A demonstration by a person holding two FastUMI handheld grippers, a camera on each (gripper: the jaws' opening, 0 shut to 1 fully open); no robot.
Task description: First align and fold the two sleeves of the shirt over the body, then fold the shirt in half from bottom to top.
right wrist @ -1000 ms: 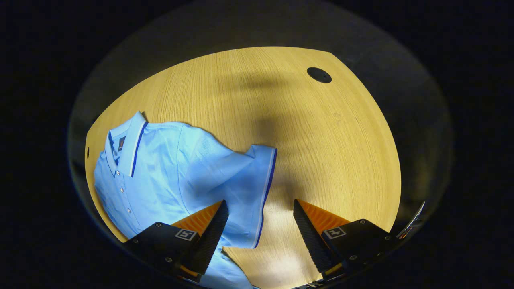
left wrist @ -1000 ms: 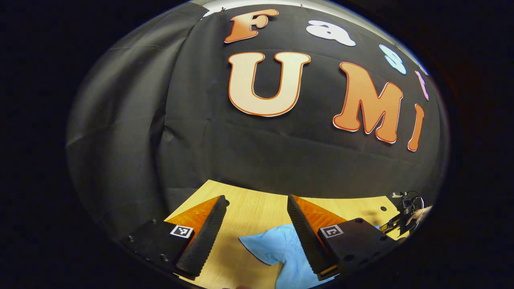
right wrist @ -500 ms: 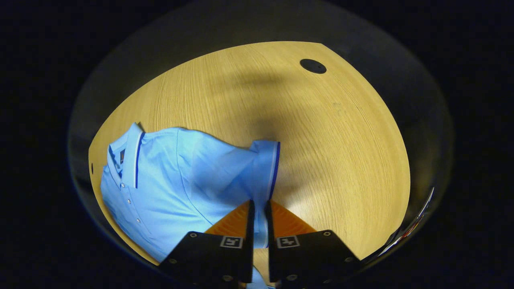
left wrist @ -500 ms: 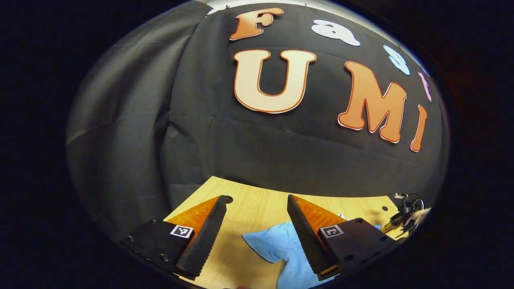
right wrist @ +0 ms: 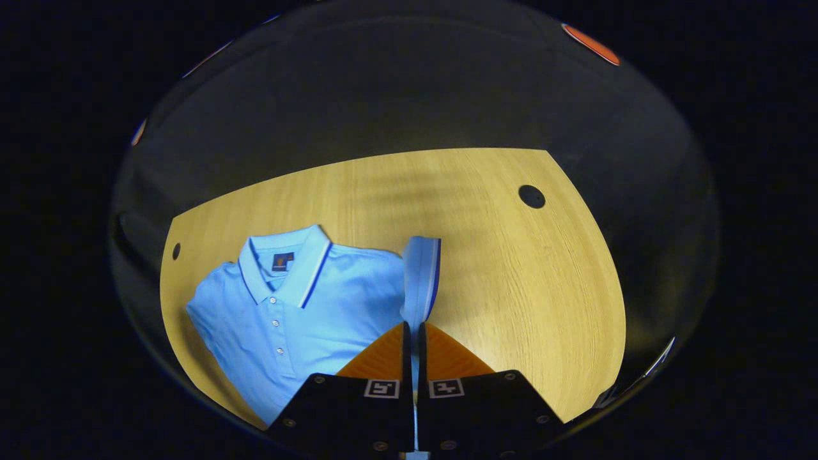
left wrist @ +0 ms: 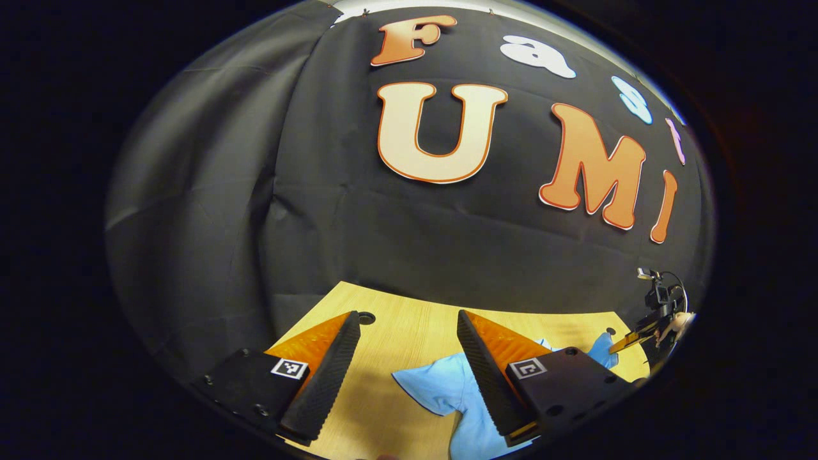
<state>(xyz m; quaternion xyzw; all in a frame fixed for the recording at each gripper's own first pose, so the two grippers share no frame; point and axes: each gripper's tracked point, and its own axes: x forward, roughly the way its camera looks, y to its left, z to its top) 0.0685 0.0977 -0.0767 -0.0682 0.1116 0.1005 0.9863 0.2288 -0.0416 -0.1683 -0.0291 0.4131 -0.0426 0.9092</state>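
Lifted now, that sleeve (right wrist: 422, 281): a second ago the right gripper (right wrist: 412, 338) sat spread over the cuff, then it closed, and here the cuff stands up off the table (right wrist: 511, 287) in the middle of the right gripper view, both fingers pinched on the fabric just below it. Going left to right in that view: the shirt (right wrist: 307, 319) lies buttoned-side up at lower left, collar (right wrist: 287, 265) toward the top, then the raised sleeve, then bare wood out to a dark hole (right wrist: 532, 196) at upper right. So the first sleeve fold looks under way; carrying the cuff leftward over the body should finish it. Over in the left gripper view, the left gripper (left wrist: 409, 332) has barely shifted, fingers wide apart, holding nothing, with the other sleeve (left wrist: 441, 390) lying at bottom centre between them, waiting its turn
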